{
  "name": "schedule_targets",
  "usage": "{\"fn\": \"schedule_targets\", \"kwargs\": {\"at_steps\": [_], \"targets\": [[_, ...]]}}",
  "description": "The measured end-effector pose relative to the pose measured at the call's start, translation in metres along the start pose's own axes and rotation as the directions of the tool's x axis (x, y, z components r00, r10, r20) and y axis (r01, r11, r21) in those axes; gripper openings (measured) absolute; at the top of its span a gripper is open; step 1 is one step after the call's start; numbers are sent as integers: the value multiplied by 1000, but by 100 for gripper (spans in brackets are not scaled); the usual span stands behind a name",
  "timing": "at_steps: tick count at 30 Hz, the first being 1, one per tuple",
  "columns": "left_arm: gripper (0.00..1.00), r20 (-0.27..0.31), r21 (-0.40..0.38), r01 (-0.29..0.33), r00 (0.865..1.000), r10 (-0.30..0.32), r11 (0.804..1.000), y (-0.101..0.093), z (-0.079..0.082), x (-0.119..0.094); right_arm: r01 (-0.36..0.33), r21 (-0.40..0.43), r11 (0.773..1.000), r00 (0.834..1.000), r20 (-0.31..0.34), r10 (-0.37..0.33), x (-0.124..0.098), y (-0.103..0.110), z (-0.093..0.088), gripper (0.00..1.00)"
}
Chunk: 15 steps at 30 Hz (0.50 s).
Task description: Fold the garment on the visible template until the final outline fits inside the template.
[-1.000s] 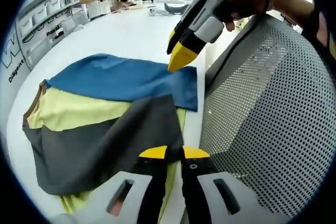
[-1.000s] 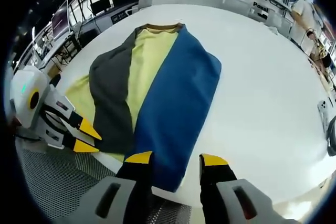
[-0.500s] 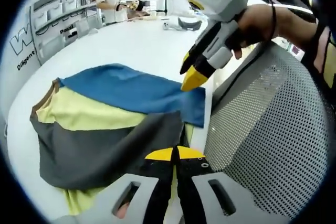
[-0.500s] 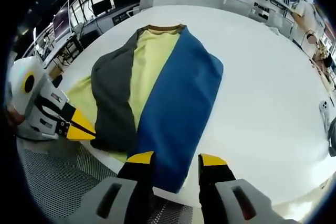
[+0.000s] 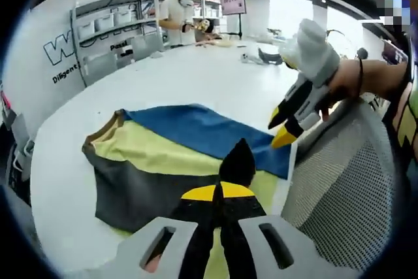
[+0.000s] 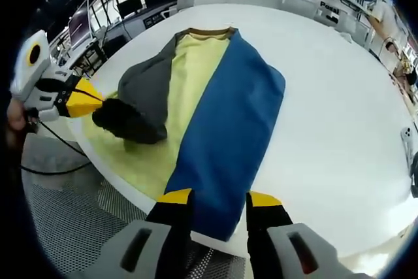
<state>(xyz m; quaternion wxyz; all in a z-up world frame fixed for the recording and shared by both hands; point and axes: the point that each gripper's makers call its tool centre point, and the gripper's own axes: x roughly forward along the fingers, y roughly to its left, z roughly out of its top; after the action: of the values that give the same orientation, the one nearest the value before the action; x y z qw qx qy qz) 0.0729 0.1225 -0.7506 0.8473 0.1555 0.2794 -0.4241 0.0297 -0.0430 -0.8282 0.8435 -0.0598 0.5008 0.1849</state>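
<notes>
One gripper (image 5: 221, 193) pinches the garment (image 6: 215, 102), its grey fold hiding yellow

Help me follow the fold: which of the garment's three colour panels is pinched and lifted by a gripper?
The grey panel: the left gripper is shut on its bunched corner, while the yellow and blue panels lie flat.

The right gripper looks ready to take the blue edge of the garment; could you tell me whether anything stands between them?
Nothing visible does. The right gripper is open directly over the garment's blue hem at the table edge.
</notes>
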Motion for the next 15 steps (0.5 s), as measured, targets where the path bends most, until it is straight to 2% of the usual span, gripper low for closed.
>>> {"fn": "schedule_targets", "kwargs": {"at_steps": [2, 4, 6, 9, 12, 13, 15], "targets": [[0, 69, -26, -41, 997, 42, 999, 16, 12, -6, 0, 3, 1000, 1000, 2, 0, 0, 0, 1, 27], [0, 64, -73, -60, 996, 65, 996, 26, 13, -11, -4, 3, 1000, 1000, 4, 4, 1, 1, 1, 26], [0, 81, -64, -131, 987, 136, 989, 49, 19, -22, -9, 1, 1000, 1000, 6, 9, 1, 2, 2, 26], [0, 92, -73, -172, 980, 178, 982, 67, 23, -34, -12, -3, 1000, 1000, 8, 12, 1, 3, 3, 26], [0, 67, -52, -153, 985, 156, 987, 67, 16, -31, -18, -2, 1000, 1000, 6, 18, 2, 4, 3, 26], [0, 47, 4, -142, 989, 142, 990, 61, 12, -28, -18, -3, 1000, 1000, 5, 18, 2, 5, 2, 26], [0, 19, 51, -93, 996, 92, 994, 46, 4, -21, -19, -2, 1000, 1000, 5, 19, 2, 4, 2, 26]]}}
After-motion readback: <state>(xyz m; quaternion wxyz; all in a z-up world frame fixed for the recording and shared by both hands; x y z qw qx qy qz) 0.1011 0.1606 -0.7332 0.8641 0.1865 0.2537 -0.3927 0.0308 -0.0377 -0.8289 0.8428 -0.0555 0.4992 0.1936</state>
